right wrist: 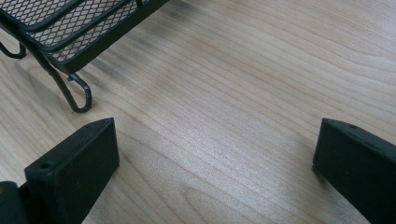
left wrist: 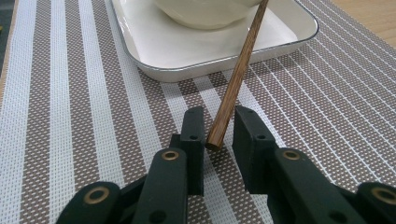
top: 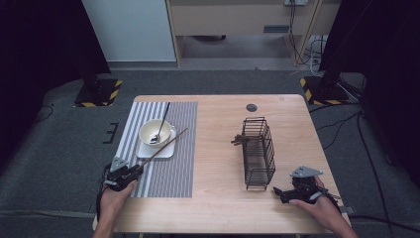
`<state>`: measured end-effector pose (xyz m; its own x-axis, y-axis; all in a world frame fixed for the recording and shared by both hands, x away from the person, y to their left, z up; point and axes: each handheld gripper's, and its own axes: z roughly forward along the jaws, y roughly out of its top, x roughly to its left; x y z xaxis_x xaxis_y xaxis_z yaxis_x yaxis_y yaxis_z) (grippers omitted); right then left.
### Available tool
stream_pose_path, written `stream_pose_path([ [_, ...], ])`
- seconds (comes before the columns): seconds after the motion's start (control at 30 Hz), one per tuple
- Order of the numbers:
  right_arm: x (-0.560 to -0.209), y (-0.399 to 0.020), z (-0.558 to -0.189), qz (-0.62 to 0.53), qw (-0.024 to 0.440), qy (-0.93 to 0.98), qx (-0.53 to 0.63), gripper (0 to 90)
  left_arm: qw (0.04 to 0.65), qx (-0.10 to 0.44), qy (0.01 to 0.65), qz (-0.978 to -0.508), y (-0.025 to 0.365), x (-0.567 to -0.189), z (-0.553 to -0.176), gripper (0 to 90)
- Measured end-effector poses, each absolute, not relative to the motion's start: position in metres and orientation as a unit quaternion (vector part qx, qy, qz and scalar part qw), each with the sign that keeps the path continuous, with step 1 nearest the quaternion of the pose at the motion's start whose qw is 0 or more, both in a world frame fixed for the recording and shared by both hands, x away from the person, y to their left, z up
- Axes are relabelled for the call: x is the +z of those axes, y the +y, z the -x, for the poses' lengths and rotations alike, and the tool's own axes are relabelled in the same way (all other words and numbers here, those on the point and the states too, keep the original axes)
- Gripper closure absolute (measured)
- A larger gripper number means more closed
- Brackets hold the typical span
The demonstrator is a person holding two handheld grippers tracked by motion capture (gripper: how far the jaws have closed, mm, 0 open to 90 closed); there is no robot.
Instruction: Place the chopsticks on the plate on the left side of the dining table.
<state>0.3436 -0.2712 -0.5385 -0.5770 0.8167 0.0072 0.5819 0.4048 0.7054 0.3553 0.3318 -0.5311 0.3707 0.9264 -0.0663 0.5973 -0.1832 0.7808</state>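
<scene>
Left gripper view pretty much tells the story: the chopstick (left wrist: pixel 236 77) runs away from the left gripper (left wrist: pixel 219 128) up onto the rim of the white tray (left wrist: pixel 154 51), near end sitting right in the slot between the jaws. Jaws are narrow, but I can see a sliver of gap on each side, so I'd say the pads aren't pressing on it. From the high view its long axis goes diagonally, from the left gripper (top: pixel 130 173) out across the striped placemat (top: pixel 171 163), leaning by the bowl (top: pixel 155 133). The right gripper (top: pixel 287 193) is parked wide open and empty on the table by the wire basket (top: pixel 259 151), well apart, so the left hand is the nearer one.
</scene>
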Motion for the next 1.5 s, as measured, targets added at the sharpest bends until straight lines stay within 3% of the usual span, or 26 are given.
stream_pose_path([
  [0.37, -0.538, -0.271, -0.344, -0.426, 0.172, 0.821, 0.340, 0.2, 0.379, 0.229, 0.507, -0.739, 0.331, -0.531, -0.355, 67.3],
  [0.67, -0.538, -0.271, -0.344, -0.426, 0.172, 0.820, 0.340, 0.2, 0.399, 0.239, 0.509, -0.724, 0.330, -0.527, -0.353, 52.5],
  [0.93, -0.538, -0.271, -0.344, -0.426, 0.172, 0.820, 0.340, 0.2, 0.396, 0.253, 0.517, -0.716, 0.328, -0.522, -0.353, 29.5],
  [1.5, -0.538, -0.271, -0.344, -0.426, 0.173, 0.820, 0.340, 0.2, 0.388, 0.228, 0.475, -0.756, 0.306, -0.521, -0.350, 7.6],
])
